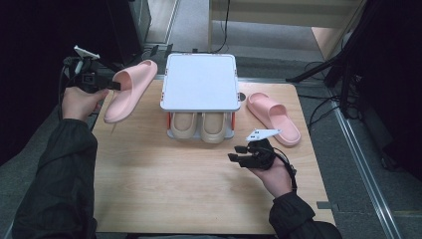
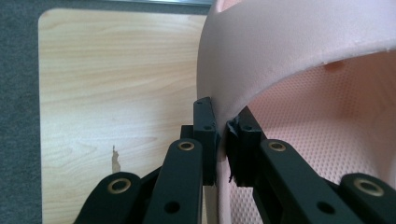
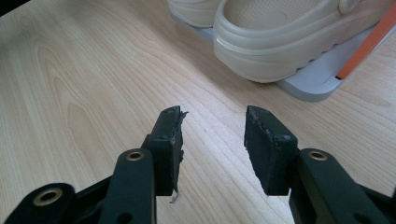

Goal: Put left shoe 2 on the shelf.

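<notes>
The high view looks forward and down on the tabletop (image 1: 199,174), while both gripper views sit close over the same tabletop, the right one facing the shoe rack (image 3: 308,84).

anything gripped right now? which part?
The left gripper is shut on the pink slipper, pinching the edge of its strap, and holds it off the table. The right gripper is open and holds nothing.

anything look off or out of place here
The pink pair is split: one pink slipper hangs off the table's left edge, pinched by its strap in the left gripper, while the other slipper lies askew on the table right of the rack. The beige pair sits neatly inside.
</notes>
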A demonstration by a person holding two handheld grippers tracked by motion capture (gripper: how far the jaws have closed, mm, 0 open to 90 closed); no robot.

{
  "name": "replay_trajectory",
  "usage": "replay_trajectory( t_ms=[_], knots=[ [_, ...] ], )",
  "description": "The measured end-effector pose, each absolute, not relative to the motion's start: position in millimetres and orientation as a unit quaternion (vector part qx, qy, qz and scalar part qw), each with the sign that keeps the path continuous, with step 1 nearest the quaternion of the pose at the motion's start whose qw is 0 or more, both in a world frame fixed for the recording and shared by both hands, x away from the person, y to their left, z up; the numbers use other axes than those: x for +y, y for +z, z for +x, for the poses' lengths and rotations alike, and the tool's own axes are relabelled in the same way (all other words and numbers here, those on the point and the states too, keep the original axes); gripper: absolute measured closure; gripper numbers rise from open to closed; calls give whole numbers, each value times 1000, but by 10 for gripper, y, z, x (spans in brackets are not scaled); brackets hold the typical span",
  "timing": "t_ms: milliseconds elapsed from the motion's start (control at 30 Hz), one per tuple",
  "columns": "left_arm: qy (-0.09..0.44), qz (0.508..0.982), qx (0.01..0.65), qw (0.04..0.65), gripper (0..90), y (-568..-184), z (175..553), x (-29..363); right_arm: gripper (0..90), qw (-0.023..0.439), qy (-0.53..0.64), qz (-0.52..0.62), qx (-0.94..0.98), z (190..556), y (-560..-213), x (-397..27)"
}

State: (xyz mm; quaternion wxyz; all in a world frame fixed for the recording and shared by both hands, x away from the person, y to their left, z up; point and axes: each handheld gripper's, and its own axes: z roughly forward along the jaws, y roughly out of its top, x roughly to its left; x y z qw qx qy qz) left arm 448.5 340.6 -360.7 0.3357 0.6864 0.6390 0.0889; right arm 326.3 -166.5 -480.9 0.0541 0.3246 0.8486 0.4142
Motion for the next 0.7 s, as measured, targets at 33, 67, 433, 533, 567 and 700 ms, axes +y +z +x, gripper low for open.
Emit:
replay_trajectory(
  t_ms=[33, 67, 433, 533, 567, 700],
  knots=[
    [91, 685, 639, 338, 834, -3568, 4497, 3385, 571, 54, 414, 325, 848, 3263, -4809, -1665],
    [91, 689, 636, 335, 834, -3523, 4508, 3370, 571, 54, 414, 326, 848, 3262, -4809, -1666],
    [103, 707, 618, 329, 832, -3108, 4669, 3046, 571, 53, 418, 327, 846, 3255, -4801, -1675],
    [103, 711, 615, 326, 831, -3052, 4731, 2913, 571, 53, 420, 326, 845, 3255, -4799, -1677],
    [103, 712, 613, 325, 831, -3038, 4754, 2864, 571, 53, 420, 325, 845, 3255, -4799, -1678],
    [105, 722, 605, 319, 829, -3025, 4853, 2655, 571, 53, 422, 324, 845, 3253, -4794, -1682]
  ],
)
